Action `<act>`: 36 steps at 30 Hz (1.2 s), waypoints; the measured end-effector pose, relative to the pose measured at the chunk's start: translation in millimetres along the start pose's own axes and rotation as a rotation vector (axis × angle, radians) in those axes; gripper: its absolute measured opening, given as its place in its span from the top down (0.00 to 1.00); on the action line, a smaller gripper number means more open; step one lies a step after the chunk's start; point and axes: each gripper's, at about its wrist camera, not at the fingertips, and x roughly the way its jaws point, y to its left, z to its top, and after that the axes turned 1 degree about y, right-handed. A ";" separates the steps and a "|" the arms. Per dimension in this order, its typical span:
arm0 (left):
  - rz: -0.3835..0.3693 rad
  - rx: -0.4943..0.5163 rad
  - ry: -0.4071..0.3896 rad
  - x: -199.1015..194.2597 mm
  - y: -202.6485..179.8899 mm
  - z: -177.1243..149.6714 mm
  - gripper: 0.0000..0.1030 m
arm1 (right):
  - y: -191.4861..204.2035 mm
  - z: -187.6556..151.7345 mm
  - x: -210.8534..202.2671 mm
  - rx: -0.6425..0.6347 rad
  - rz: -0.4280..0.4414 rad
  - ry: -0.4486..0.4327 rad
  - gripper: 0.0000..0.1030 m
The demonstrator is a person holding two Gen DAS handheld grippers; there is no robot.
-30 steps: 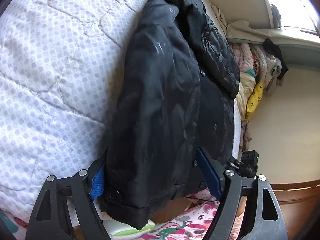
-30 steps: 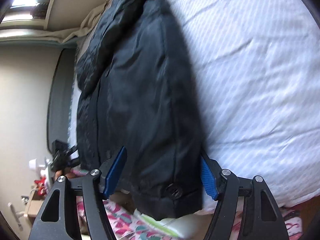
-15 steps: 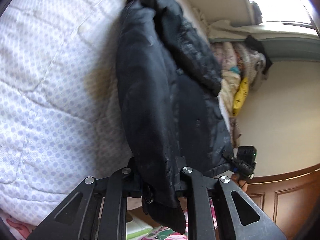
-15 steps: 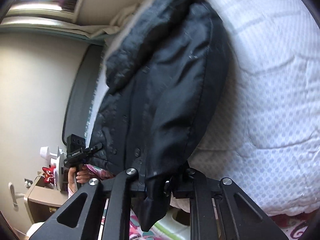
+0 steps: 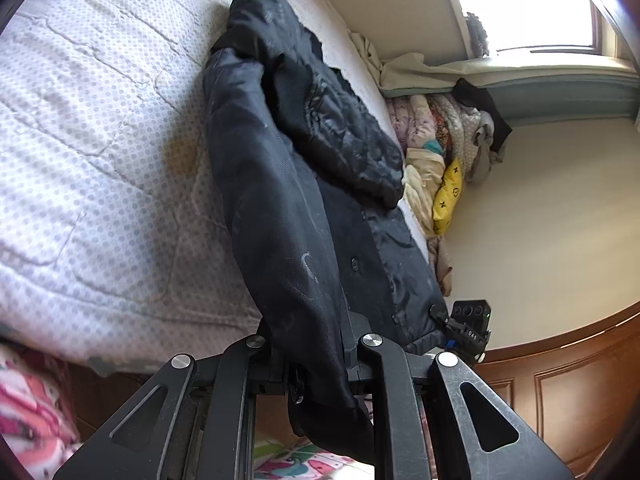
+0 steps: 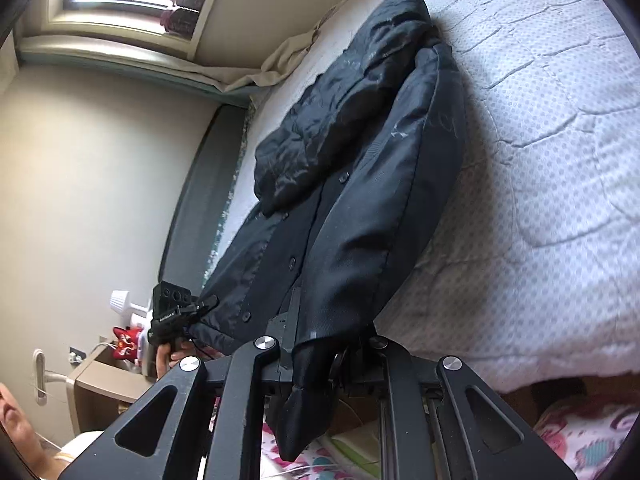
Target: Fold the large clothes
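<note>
A large black coat (image 5: 304,184) lies on a white quilted bed (image 5: 92,152), its hem at the bed's near edge. My left gripper (image 5: 310,360) is shut on one hem corner, which hangs down past the fingers. My right gripper (image 6: 316,356) is shut on the other hem corner of the coat (image 6: 360,168). Both corners are lifted a little off the bed. The right gripper also shows in the left wrist view (image 5: 466,326), and the left gripper in the right wrist view (image 6: 176,312).
A pile of clothes and bedding (image 5: 444,152) lies at the far side of the bed below a window (image 5: 520,4). A wooden panel (image 5: 568,384) stands at right. A small cabinet (image 6: 100,376) and door handle (image 6: 40,372) sit at left. Patterned fabric (image 5: 28,408) lies below the bed.
Both grippers went from open around the coat's hem to shut on its corners. They have since pulled back and lifted the hem a little from the bed edge.
</note>
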 end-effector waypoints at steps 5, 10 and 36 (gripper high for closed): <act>-0.047 -0.013 -0.036 -11.9 -7.6 19.7 0.83 | 7.3 10.8 -7.8 0.014 0.027 -0.033 0.91; -0.079 0.016 -0.087 -16.1 -35.5 67.2 0.83 | 24.1 52.6 -9.6 -0.032 0.025 -0.073 0.91; 0.055 -0.091 -0.151 63.0 -18.5 252.4 0.65 | -4.1 250.2 93.1 0.040 -0.119 -0.130 0.72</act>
